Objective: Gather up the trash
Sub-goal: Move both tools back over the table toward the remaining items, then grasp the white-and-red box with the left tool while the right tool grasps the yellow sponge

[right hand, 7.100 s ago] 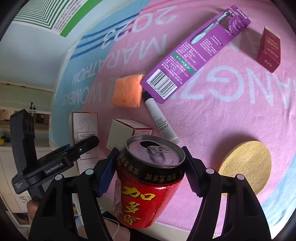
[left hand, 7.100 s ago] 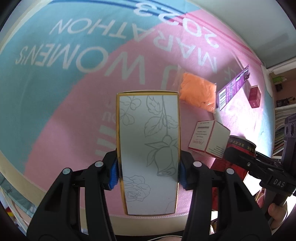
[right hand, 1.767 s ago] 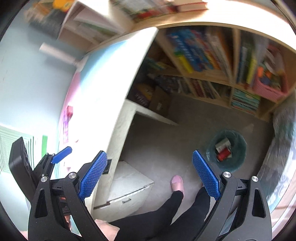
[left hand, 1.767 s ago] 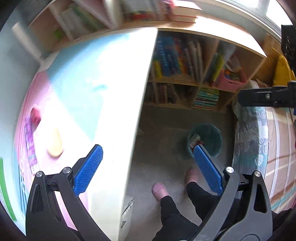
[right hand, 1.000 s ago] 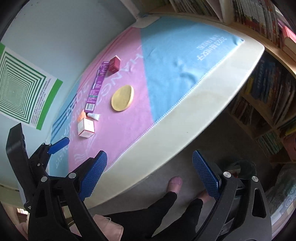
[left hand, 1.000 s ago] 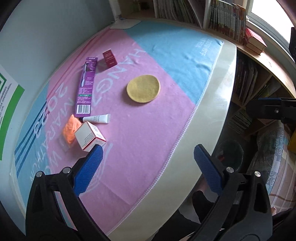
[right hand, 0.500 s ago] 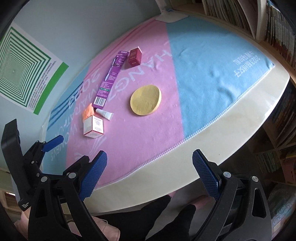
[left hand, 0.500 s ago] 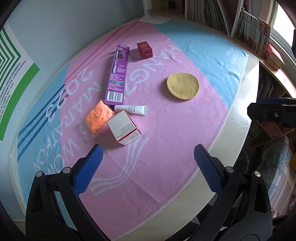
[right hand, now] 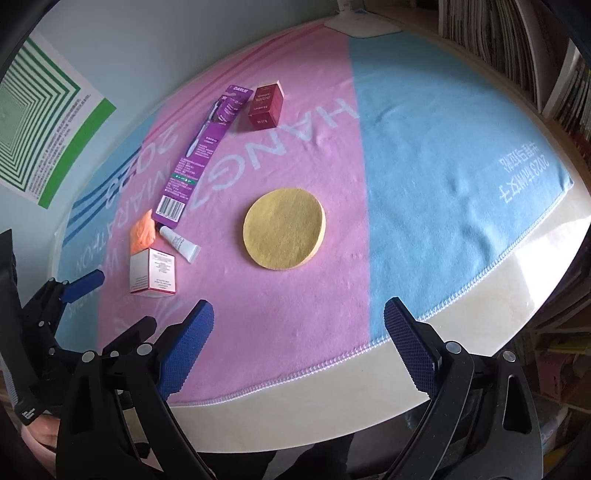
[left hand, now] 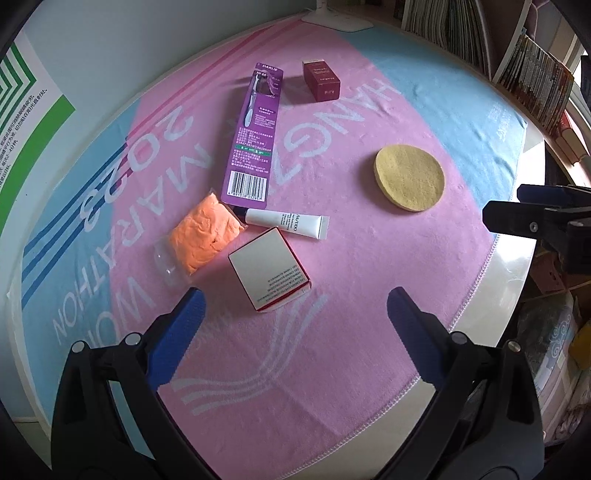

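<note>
On pink/blue towel point(left hand: 369, 350), 6 items; bookshelves point(right hand: 498, 22) behind.

The setting is a room in a home, apparently a study or bedroom. Indicators: a round table point(right hand: 498, 306) covered with a pink and blue marathon souvenir towel point(right hand: 424, 155), and bookshelves point(left hand: 532, 59) packed with books and magazines directly behind the table. Personal-care items lie on the towel: a packaged toothbrush point(left hand: 253, 136), a cosmetic tube point(left hand: 286, 224), small cosmetic boxes point(left hand: 269, 273) and a round yellow sponge point(left hand: 409, 178); a green-striped printed poster point(right hand: 40, 122) is fixed to the plain wall.
</note>
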{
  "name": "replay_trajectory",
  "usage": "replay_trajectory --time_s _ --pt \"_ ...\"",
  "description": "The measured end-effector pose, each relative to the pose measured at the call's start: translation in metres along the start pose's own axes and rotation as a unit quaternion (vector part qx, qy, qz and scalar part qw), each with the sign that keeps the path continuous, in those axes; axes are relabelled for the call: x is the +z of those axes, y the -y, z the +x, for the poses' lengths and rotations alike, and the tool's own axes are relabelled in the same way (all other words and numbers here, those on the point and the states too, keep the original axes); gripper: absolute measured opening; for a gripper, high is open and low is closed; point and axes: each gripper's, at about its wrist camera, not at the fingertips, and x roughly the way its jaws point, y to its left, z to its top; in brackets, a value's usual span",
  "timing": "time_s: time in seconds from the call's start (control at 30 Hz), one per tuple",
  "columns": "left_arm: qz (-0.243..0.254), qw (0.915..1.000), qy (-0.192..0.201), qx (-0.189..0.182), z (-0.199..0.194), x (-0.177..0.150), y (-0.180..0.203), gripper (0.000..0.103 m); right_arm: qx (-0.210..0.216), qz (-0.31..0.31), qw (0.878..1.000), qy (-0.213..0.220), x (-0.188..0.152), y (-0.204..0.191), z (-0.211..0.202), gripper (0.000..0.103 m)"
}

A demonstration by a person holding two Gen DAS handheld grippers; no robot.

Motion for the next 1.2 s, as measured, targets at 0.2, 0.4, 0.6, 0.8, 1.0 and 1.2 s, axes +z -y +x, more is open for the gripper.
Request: replay_trajectory --time_s 0.2,0.4,0.6,0.8,1.0,1.2 --pt "-0.018 0.9996 -0.020 -0.006 0.018 0.009 -0.010 0.096 -0.028 -0.023 0.999 -0.014 0.019 -0.004 0.023 0.093" --pt "-0.030 0.9989 -0.036 -0.011 0.034 0.015 -0.019 0.096 -0.056 -0.044 0.997 -0.031 0.033 -0.004 0.046 0.093" --pt "-0.042 0.9977 -0.051 -0.019 0.049 0.016 -0.025 0.090 -0.069 -0.060 0.995 -0.047 0.037 -0.007 0.062 0.093" --pt "-0.051 0.9958 -0.069 -0.031 0.064 0.017 -0.030 0.066 -0.083 -0.062 0.994 -0.038 0.043 -0.006 0.074 0.096" --pt "-0.057 0.9961 -0.061 -0.029 0.068 0.019 -0.028 0.050 -0.078 -0.048 0.995 -0.033 0.048 -0.004 0.080 0.098" --pt "-0.061 0.9960 -0.056 -0.036 0.069 0.017 -0.029 0.047 -0.079 -0.053 0.995 -0.036 0.055 -0.019 0.086 0.098"
